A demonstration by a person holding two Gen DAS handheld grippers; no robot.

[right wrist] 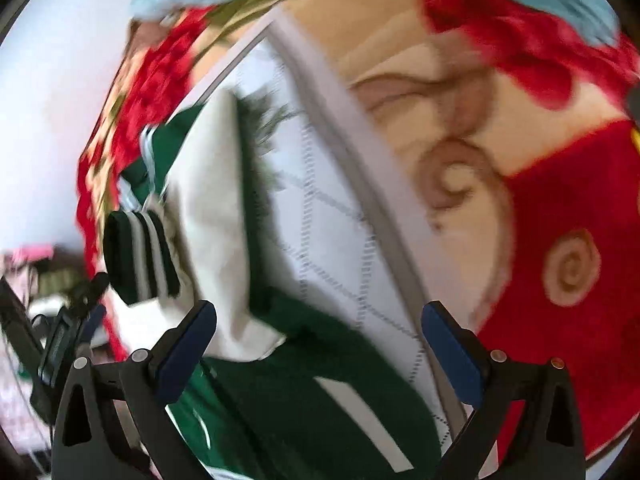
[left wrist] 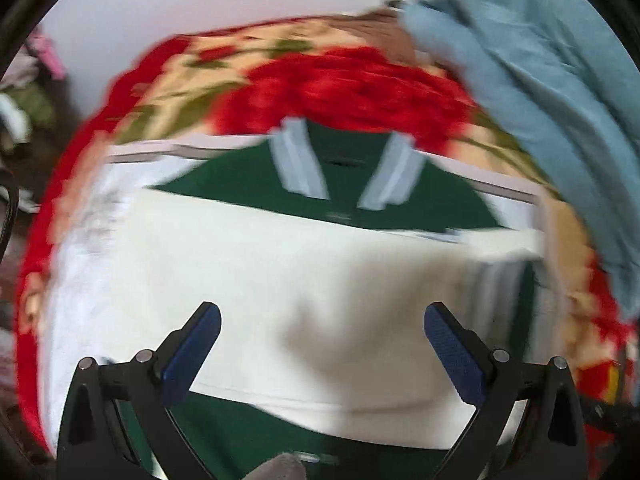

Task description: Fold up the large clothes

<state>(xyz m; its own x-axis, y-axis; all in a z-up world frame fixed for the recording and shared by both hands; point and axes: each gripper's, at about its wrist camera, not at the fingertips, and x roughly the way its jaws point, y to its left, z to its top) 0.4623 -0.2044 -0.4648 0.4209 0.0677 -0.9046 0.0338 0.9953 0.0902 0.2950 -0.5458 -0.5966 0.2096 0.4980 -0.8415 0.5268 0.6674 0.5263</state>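
Both views blurred. The green-and-cream jacket lies on a white quilted mat over the red floral blanket, collar pointing away. Left gripper and right gripper spread wide, gripping nothing.

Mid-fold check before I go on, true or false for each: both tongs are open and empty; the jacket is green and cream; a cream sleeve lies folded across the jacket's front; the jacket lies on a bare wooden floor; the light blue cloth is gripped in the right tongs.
1. Both the left tongs and the right tongs are open and empty. True.
2. The jacket is green and cream. True.
3. A cream sleeve lies folded across the jacket's front. True.
4. The jacket lies on a bare wooden floor. False: it lies on a white quilted pad over a red floral blanket.
5. The light blue cloth is gripped in the right tongs. False: it lies apart, at the far edge of the blanket.
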